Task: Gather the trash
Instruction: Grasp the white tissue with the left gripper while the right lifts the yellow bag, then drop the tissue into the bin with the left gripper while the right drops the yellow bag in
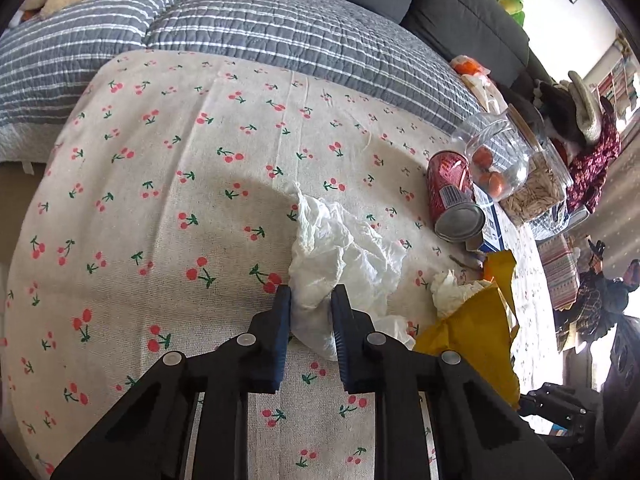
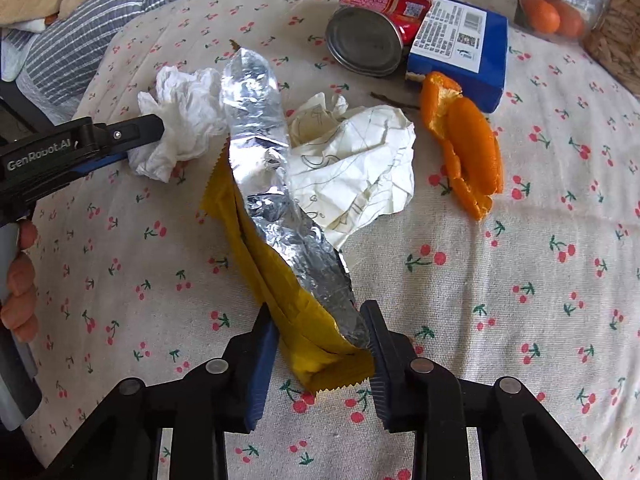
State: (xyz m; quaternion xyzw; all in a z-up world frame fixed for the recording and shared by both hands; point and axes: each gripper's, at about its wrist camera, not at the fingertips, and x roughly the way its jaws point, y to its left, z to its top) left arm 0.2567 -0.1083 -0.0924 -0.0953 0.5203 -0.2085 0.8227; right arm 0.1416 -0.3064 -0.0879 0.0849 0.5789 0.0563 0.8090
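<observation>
My left gripper is shut on a crumpled white tissue on the cherry-print cloth; it also shows in the right wrist view, with the left gripper's finger on it. My right gripper is shut on a yellow snack wrapper with a silver foil inside, which also shows in the left wrist view. A crumpled sheet of paper, an orange peel and a crushed red can lie beyond it.
A blue box lies beside the can. Clear jars with oranges and seeds stand at the table's right. A grey striped quilt on a sofa lies behind the table.
</observation>
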